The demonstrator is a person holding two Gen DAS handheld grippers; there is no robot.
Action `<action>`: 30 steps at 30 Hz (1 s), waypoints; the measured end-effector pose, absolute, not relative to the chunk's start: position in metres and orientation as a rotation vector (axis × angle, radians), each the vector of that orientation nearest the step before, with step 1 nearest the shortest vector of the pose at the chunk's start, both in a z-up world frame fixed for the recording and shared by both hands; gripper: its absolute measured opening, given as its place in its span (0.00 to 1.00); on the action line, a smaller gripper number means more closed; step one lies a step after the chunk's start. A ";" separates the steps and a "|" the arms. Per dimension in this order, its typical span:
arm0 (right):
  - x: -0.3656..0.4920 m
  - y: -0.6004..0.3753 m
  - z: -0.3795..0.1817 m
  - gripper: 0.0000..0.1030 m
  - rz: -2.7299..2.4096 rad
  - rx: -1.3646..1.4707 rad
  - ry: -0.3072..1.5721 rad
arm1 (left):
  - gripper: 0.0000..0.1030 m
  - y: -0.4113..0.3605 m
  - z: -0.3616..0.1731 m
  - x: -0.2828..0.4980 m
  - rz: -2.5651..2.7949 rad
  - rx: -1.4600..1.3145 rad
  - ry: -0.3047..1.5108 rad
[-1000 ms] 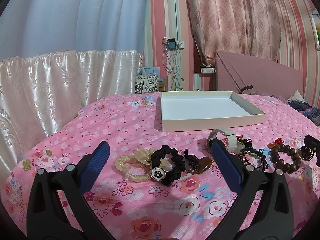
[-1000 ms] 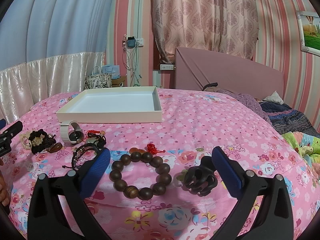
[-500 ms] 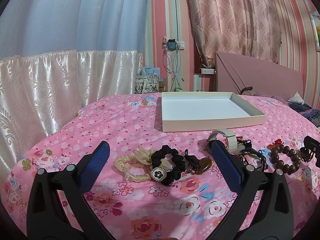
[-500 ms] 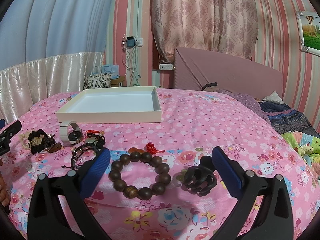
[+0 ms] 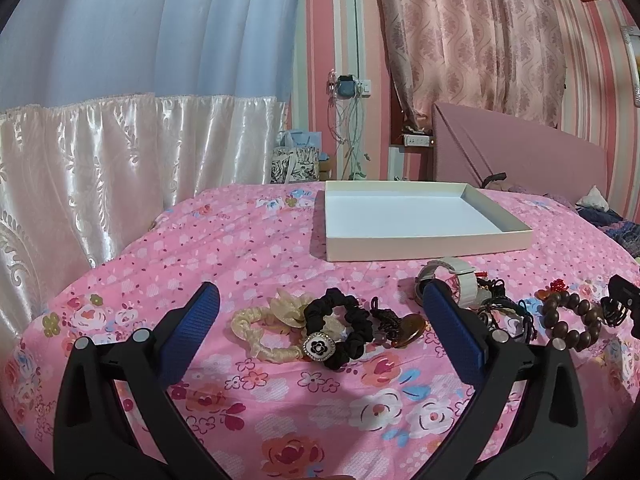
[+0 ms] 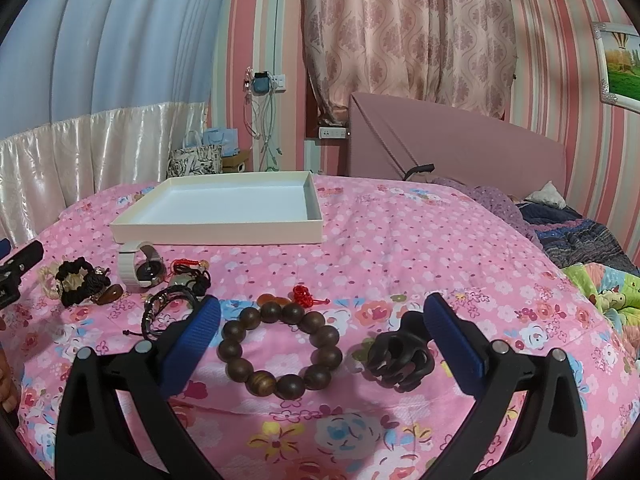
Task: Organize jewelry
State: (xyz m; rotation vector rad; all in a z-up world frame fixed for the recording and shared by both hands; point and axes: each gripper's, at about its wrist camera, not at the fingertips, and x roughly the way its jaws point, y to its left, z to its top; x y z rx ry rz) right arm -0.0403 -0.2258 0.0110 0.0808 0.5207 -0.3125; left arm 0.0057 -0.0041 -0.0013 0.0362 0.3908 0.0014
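Left tool (image 5: 320, 316) wide, empty, over black fabric scrunchie with enamel flower charm (image 5: 339, 332), lower centre of frame: soft, light, pinch bunched fabric.

Right tool (image 6: 320, 316) wide, empty, around dark wooden bead bracelet (image 6: 280, 350), lower centre: hard, smooth, grip across beads.

Shallow white cardboard tray (image 6: 216, 233) empty, mid-frame on bed.

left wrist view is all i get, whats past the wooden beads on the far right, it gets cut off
Observer: A black claw clip lies on the bedspread, beside the wooden bead bracelet.
Operator: is the right gripper holding anything
Observer: No. The right gripper is open, with bracelet and clip both between its fingers.
Operator: anything past the clip
Observer: Only bare bedspread, then a green patterned blanket at the bed's right edge.
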 end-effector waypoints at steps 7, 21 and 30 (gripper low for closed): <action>-0.043 -0.229 0.011 0.96 -0.261 0.120 0.518 | 0.97 0.002 -0.004 0.008 -0.001 0.000 0.402; -0.009 -0.243 -0.018 0.49 -0.272 0.140 0.797 | 0.97 0.016 -0.012 0.019 -0.072 -0.048 0.474; 0.024 -0.239 -0.036 0.40 -0.273 0.054 0.904 | 0.90 0.030 -0.023 0.038 -0.101 -0.059 0.579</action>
